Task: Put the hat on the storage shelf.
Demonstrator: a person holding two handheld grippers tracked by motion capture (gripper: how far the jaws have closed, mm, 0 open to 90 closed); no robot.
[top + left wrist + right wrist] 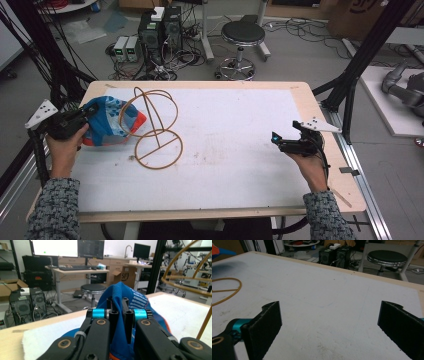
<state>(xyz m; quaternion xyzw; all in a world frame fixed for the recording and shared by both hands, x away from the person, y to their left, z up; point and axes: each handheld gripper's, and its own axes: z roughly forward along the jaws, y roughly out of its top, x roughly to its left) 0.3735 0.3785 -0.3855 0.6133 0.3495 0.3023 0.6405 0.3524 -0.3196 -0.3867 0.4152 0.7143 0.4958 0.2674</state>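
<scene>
I see one blue cap [107, 122] clenched in my left gripper [119, 312], one wire stand [155, 127]; right gripper [329, 322] released.

One blue cloth [106, 122], one wire stand [152, 127], two claws [84, 117]

Left tool [82, 119] clamped, right tool [278, 140] spread wide.
Left hand [65, 142] raised at the near left edge, jaws pinched together around blue fabric; right hand [309, 165] low at the right, jaws parted with nothing between them.
</scene>
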